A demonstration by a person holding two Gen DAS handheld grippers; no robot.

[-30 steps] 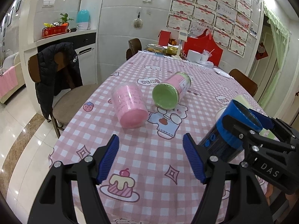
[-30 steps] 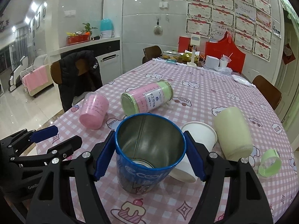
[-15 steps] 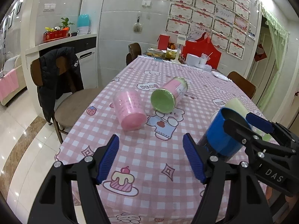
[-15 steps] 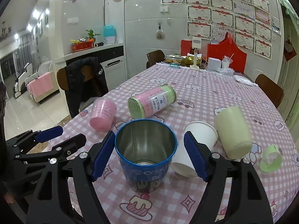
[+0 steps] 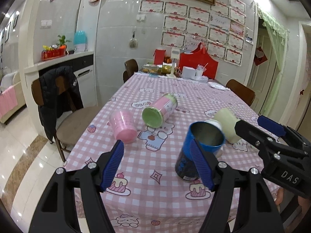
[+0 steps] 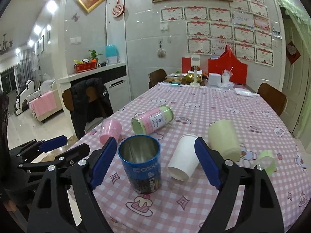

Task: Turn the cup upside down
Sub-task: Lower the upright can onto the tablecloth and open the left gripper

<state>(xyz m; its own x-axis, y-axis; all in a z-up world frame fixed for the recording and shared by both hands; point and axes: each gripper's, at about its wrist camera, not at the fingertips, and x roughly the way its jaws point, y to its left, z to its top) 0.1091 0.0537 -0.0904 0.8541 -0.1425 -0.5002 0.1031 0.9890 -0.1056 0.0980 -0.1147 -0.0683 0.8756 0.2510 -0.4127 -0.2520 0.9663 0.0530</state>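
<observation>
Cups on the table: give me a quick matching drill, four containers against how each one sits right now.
Column A:
1. blue tin cup
2. pink cup
3. white paper cup
4. pink and green canister

Column B:
a. on its side, green end toward the camera
b. upright, mouth up
c. standing upside down
d. on its side, open mouth toward the camera

Pairs: 1-b, 2-c, 3-d, 4-a

The right gripper (image 5: 260,128) body reads "DAS" in white. The blue tin (image 6: 141,160) shows partial white letters, "COO"; the rest is unreadable.
</observation>
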